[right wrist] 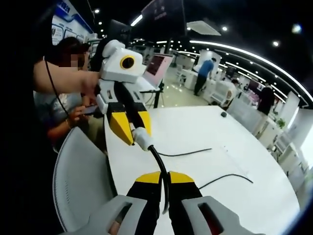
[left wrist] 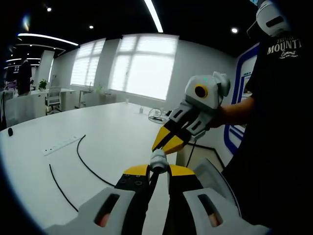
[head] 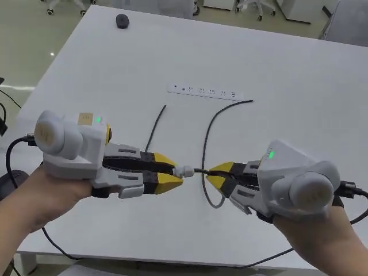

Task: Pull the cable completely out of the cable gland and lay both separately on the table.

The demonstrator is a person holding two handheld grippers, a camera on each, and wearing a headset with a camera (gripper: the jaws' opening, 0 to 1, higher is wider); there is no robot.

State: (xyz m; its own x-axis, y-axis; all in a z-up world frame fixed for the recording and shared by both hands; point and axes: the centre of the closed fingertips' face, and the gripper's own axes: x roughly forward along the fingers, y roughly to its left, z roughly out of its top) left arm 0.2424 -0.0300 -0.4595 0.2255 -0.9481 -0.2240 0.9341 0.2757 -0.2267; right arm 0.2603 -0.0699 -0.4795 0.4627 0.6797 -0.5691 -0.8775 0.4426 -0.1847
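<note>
A white cable gland [head: 185,171] hangs above the table, with my left gripper [head: 176,172] shut on it. A black cable [head: 204,144] leaves the gland, passes through my right gripper [head: 211,173], which is shut on it just beside the gland, then loops down and runs off across the table. In the left gripper view the gland [left wrist: 158,160] sits at my jaw tips [left wrist: 157,171], and the right gripper [left wrist: 168,139] faces it closely. In the right gripper view the cable [right wrist: 160,166] rises from my jaws [right wrist: 165,177] to the gland [right wrist: 139,137], held by the left gripper [right wrist: 131,131].
A white power strip [head: 204,92] lies mid-table, beyond the cable's far end. A second, short black cable [head: 154,127] lies to the left of the loop. A dark round object [head: 122,20] rests near the far edge. The near table edge [head: 172,261] is just under both hands.
</note>
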